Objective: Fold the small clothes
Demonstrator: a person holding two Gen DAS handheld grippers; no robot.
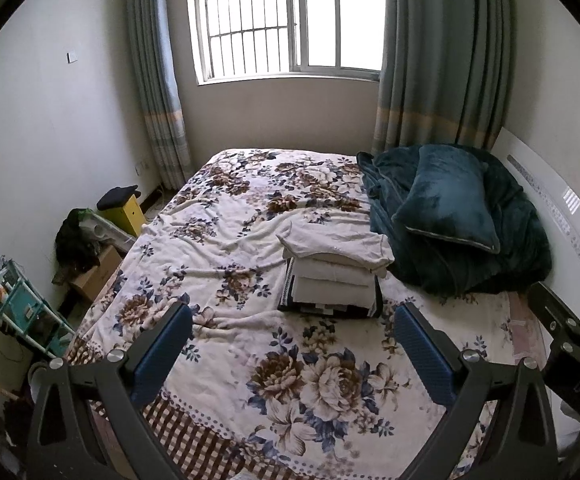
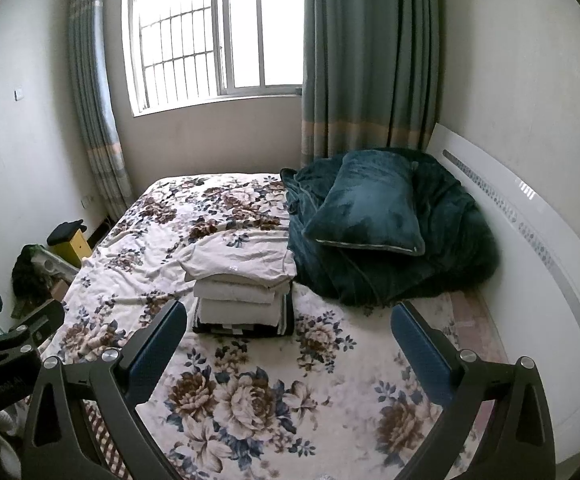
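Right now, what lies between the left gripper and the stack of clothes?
Only floral bedspread, bare and rumpled, between the open left gripper and the stack; the left wrist view shows it.

- We see one pile of folded clothes (image 1: 332,272) on one bed (image 1: 225,216).
- We count one dark green pillow (image 1: 446,204) on one dark green blanket (image 1: 518,248).
- We see one window (image 1: 285,20) with two curtains (image 1: 442,52).
- We hold two grippers, left (image 1: 294,338) and right (image 2: 290,334), jaws wide apart.
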